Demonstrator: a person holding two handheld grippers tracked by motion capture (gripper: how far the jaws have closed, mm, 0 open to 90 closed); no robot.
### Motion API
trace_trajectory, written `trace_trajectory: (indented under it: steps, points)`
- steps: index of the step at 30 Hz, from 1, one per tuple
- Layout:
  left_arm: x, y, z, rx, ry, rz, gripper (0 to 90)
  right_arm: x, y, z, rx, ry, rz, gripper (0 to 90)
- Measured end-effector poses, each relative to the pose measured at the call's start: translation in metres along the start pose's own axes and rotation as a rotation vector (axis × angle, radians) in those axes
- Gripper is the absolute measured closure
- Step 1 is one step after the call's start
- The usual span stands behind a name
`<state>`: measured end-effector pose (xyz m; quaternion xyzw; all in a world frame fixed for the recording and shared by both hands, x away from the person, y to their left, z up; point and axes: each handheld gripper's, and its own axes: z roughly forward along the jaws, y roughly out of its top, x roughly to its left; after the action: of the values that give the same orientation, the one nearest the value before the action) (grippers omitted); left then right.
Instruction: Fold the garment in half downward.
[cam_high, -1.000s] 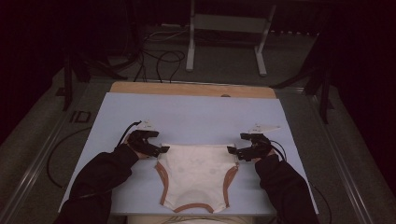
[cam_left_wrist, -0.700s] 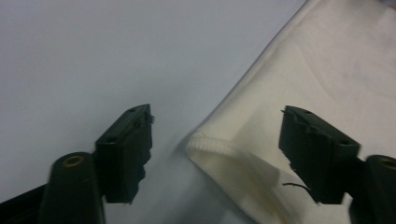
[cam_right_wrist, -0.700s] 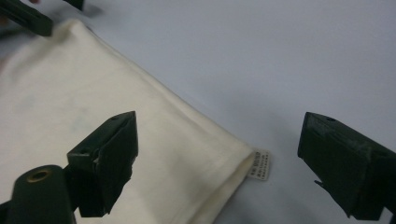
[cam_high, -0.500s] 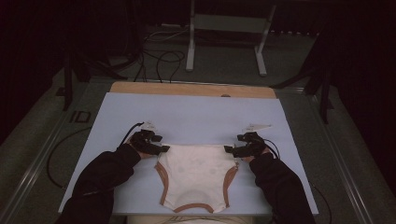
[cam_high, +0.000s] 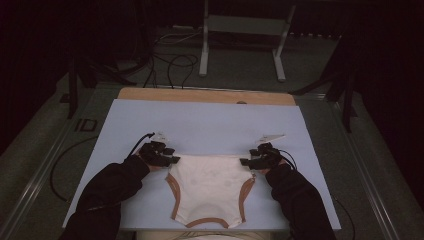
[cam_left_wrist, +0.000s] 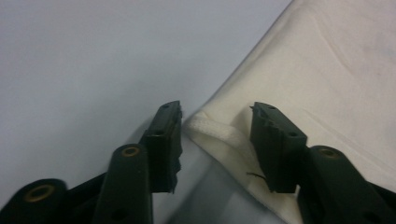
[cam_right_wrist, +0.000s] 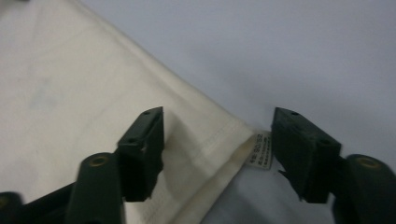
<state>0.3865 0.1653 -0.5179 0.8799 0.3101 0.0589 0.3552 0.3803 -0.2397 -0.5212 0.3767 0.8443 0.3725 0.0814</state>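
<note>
Cream cotton underpants with brown-trimmed leg openings (cam_high: 209, 186) lie flat in the lower middle of the high view, on the pale lilac sheet that covers the table (cam_high: 210, 120), with the waistband toward the frame's centre and the crotch at its bottom edge. The left tongs (cam_high: 167, 156) sit at the garment's upper left corner, the person's black-sleeved left forearm (cam_high: 107, 192) running in from the lower left. In the left gripper view these tongs (cam_left_wrist: 215, 140) stand partly open and have just been closing; the ribbed white waistband corner (cam_left_wrist: 212, 130) lies in the gap between the jaws, and the right-hand jaw rests over the cream cloth, yet the pads do not press it together. The right tongs (cam_high: 252, 161) sit at the garment's upper right corner in the high view, with the black-sleeved right forearm (cam_high: 300, 205) coming from the lower right. In the right gripper view these tongs (cam_right_wrist: 217, 144) are also partly open and have just been closing, with the hemmed corner of the cloth and a small white printed size label (cam_right_wrist: 260, 150) between the jaws; the left-hand jaw stands over the fabric, the right-hand jaw just beside the label over bare lilac sheet, and nothing is pinched. A strip of bare wood (cam_high: 200, 95) edges the table's far side, above the sheet.
</note>
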Motion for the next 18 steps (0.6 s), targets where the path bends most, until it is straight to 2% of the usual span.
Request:
trace_trajectory:
  steps: [2,6,14,18]
  points:
    - [0.0002,-0.0007,-0.0007,0.001,-0.004,-0.008,59.2,0.0023,-0.0001,-0.0007,0.011,-0.014,-0.026,44.2]
    - [0.0014,-0.0013,-0.0021,0.006,-0.002,-0.014,64.9,0.0025,-0.0002,-0.0026,0.022,-0.018,-0.039,59.4]
    - [0.0030,-0.0034,-0.0041,0.012,-0.017,-0.045,77.6,0.0047,0.0003,-0.0033,0.038,-0.007,-0.052,76.9]
    - [0.0011,-0.0030,-0.0046,0.019,-0.025,-0.037,85.8,0.0059,0.0014,-0.0033,0.045,-0.005,-0.059,85.5]
